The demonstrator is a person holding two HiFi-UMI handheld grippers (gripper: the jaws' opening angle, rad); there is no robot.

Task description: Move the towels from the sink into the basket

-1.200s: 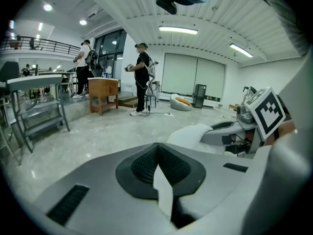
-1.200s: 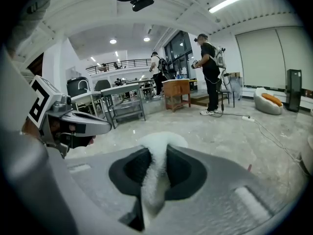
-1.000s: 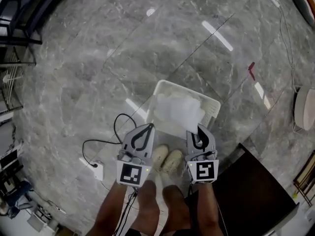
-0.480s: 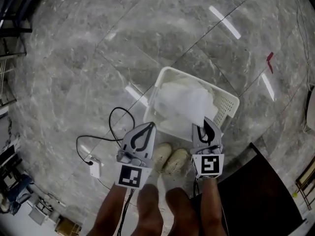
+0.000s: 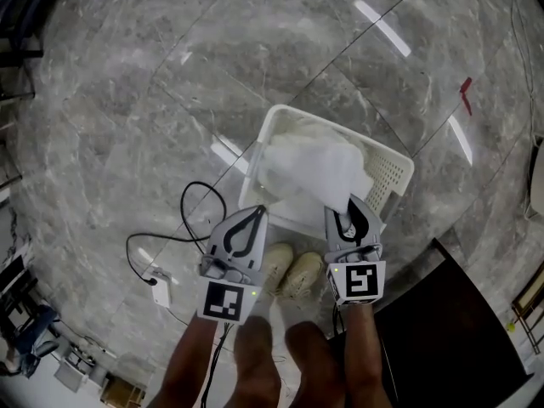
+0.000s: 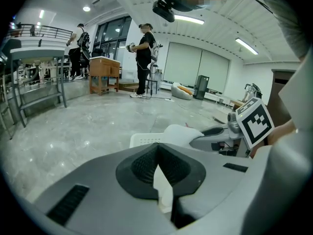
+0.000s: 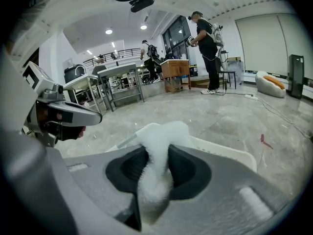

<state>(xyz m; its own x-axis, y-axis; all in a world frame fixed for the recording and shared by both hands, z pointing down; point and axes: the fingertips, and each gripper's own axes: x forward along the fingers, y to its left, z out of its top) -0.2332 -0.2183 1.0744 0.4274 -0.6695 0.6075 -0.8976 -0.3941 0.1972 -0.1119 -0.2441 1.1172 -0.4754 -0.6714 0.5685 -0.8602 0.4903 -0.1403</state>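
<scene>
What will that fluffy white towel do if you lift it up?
Probably flop and dangle: the fluffy white towel lies crumpled in soft folds in the white plastic basket. It looks puffy, so likely light; its fuzzy pile shouldn't slip easily.

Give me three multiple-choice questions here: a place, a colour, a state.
1. Where does the white slotted plastic basket stand? A. on the grey marble floor B. on a table C. in a sink
2. What colour is the fluffy towel in it? A. blue B. white C. red
3. What is between the right gripper's jaws? A. nothing B. a cable C. the towel
Key: 1 A, floor surrounds it; 2 B, plainly white; 3 C, towel fills the gap as the jaws have just been opening.
</scene>
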